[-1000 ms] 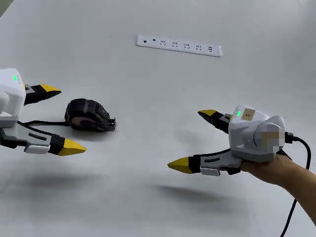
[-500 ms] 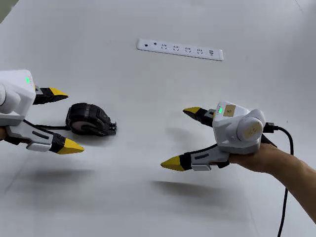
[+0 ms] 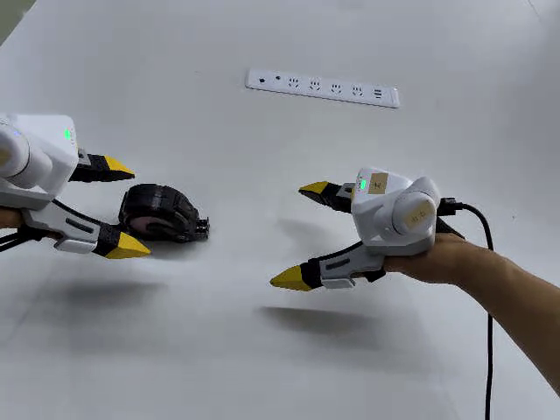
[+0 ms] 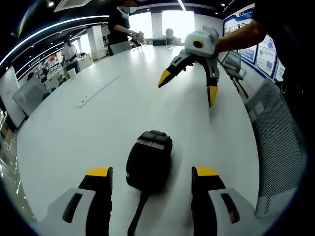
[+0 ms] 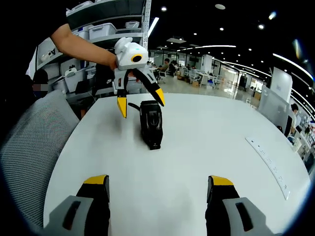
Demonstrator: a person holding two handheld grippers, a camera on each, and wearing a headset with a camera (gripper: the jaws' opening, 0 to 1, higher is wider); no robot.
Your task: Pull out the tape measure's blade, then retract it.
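Observation:
A black tape measure lies on its side on the white table, blade hook pointing right. It sits just ahead of my left gripper, between the lines of its open yellow-tipped jaws; the same tape measure lies between the left fingertips, with a black strap trailing back. My right gripper hovers open to the right, about a hand's width from the hook, holding nothing. From the right gripper view the tape measure lies ahead, with my left gripper over its far end.
A white power strip lies at the far side of the table, also seen as a power strip at the right. A black cable trails from the right gripper. Grey mesh chairs stand beside the table. People stand in the background.
Both grippers have closed in on the tape measure: the left gripper moved right until its jaws flank the case, and the right gripper moved left toward the hook. The tape measure stayed put.

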